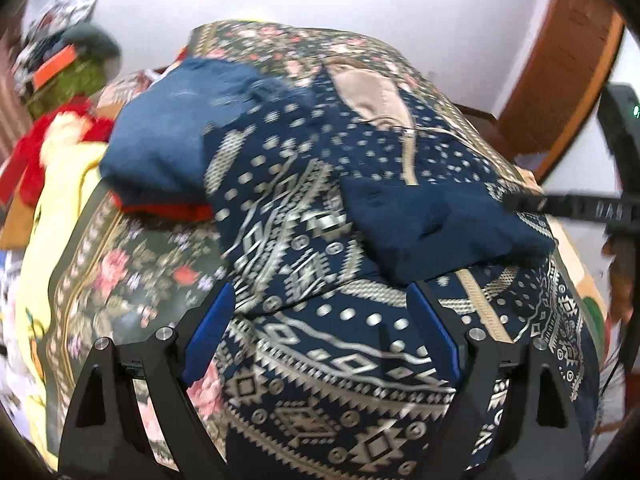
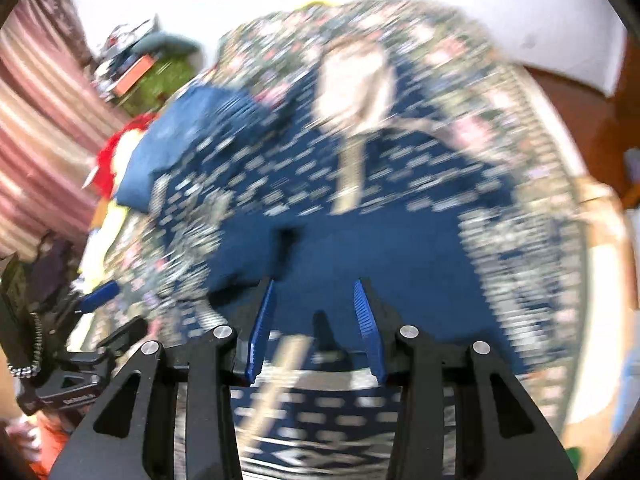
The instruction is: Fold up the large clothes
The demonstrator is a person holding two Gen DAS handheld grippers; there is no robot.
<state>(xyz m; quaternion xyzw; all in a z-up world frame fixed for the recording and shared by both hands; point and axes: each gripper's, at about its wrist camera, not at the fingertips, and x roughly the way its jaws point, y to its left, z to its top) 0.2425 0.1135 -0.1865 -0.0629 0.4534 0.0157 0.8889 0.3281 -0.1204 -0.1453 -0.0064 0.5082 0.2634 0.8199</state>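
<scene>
A large navy garment (image 1: 320, 216) with cream geometric print lies spread on a floral bedspread (image 1: 132, 272). The left hand-held gripper (image 1: 320, 320) hovers over it, jaws wide and empty. The right hand-held gripper (image 2: 316, 320) is partly spread above plain navy cloth, pinching nothing.

left wrist view angled down, close over navy patterned garment (image 1: 320, 240), right wrist view likewise, closer, blurred, both share garment and floral bedspread (image 1: 132, 264)
</scene>
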